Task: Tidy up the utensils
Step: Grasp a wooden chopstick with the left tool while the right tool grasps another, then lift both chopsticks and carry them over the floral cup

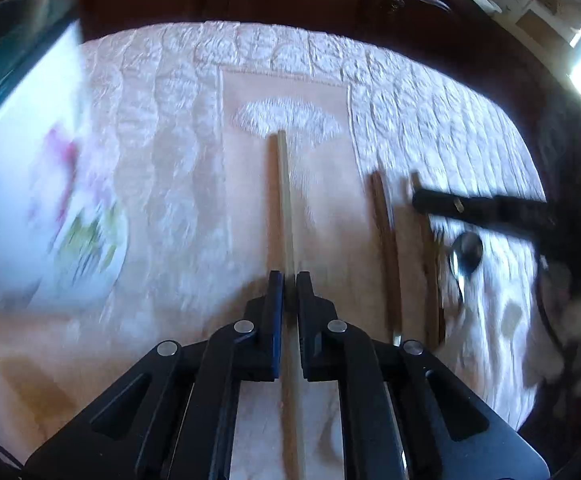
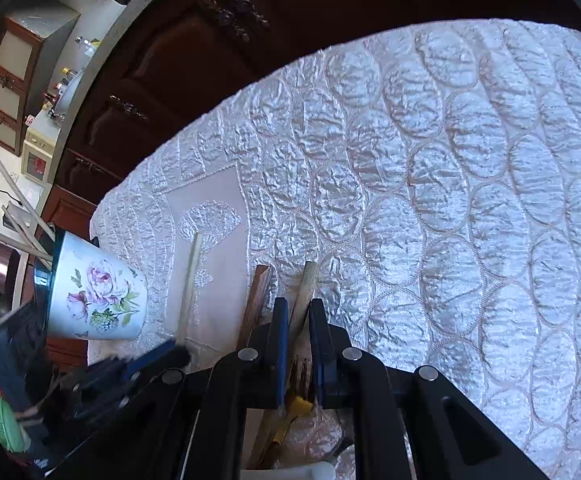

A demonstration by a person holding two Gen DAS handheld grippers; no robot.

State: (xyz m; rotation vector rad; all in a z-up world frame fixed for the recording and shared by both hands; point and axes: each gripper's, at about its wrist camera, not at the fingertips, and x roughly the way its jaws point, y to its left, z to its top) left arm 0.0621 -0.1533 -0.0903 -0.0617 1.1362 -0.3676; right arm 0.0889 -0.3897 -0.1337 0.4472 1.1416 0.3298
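My left gripper [image 1: 289, 280] is shut on a pale wooden chopstick [image 1: 284, 200] that points away over the quilted cloth. To its right lie two dark brown chopsticks [image 1: 386, 248] and a metal spoon [image 1: 465, 256]. My right gripper [image 1: 420, 200] shows there as a dark bar over them. In the right wrist view my right gripper [image 2: 298, 308] is shut on a light wooden stick [image 2: 304, 296], with a brown chopstick [image 2: 256, 300] beside it and a fork [image 2: 300, 376] below. The floral cup [image 2: 98, 300] stands at left, and the pale chopstick [image 2: 190, 280] also shows there.
The floral cup is a white blur at the left of the left wrist view [image 1: 30, 200]. Dark wooden cabinets [image 2: 210, 60] stand beyond the table's far edge. A white tray edge [image 2: 290, 472] lies under my right gripper.
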